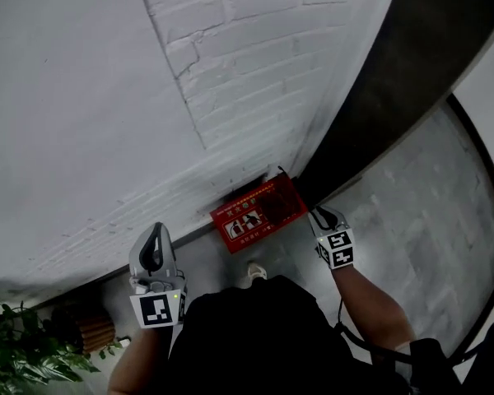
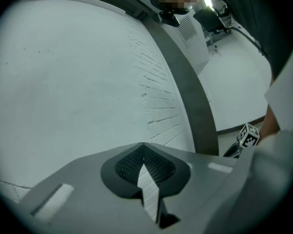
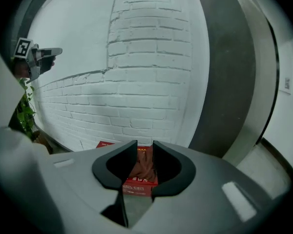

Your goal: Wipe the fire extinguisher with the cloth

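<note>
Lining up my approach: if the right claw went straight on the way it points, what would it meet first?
Most likely the red extinguisher box on the floor by the white brick wall; it sits framed between the right claw's open jaws. Depth is unclear.

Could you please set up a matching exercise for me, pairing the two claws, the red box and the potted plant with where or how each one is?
Things:
1. left claw
2. right claw
3. red box
4. potted plant

Places or states:
A. lies against the foot of the white brick wall, between the two claws in the head view
B. jaws apart, nothing gripped
C. green leaves in the bottom left corner of the head view
D. jaws shut together, empty

Pairs: 1-D, 2-B, 3-A, 4-C
</note>
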Motion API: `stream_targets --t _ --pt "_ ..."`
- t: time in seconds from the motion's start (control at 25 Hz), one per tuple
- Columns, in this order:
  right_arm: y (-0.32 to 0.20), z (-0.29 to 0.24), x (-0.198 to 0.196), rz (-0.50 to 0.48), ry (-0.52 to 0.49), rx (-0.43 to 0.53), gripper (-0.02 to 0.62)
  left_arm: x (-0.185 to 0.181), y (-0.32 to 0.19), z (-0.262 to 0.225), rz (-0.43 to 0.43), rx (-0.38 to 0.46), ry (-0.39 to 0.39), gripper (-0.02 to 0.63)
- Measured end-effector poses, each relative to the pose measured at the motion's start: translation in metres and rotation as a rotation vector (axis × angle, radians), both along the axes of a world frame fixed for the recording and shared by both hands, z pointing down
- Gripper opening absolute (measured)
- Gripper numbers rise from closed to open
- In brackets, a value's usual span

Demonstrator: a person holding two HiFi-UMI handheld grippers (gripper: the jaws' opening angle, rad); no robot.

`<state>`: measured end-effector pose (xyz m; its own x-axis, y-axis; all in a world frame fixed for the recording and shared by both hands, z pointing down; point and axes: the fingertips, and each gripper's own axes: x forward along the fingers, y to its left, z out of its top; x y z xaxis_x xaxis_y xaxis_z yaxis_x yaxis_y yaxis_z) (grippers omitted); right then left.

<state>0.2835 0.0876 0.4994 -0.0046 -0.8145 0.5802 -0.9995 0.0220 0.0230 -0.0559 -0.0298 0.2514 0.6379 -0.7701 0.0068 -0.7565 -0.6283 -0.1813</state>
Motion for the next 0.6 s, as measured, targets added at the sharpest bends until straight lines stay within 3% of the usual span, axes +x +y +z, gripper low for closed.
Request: stream_targets --t 0.08,0.32,0.6 --pt "-0.014 0.018 -0.002 -0.069 -0.008 -0.039 0.114 -0.018 -0.002 0.008 -0.087 -0.025 -0.029 0.000" --pt "-0.048 0.076 -0.005 -0.203 -0.009 -0.186 0.150 -0.052 -0.012 0.011 -0.234 -0.078 -0.072 0.000" --pt "-0.081 0.152 -0.024 -0.322 -0.017 -0.359 0.190 -0.085 -0.011 -0.007 -0.306 -0.073 -0.138 0.000"
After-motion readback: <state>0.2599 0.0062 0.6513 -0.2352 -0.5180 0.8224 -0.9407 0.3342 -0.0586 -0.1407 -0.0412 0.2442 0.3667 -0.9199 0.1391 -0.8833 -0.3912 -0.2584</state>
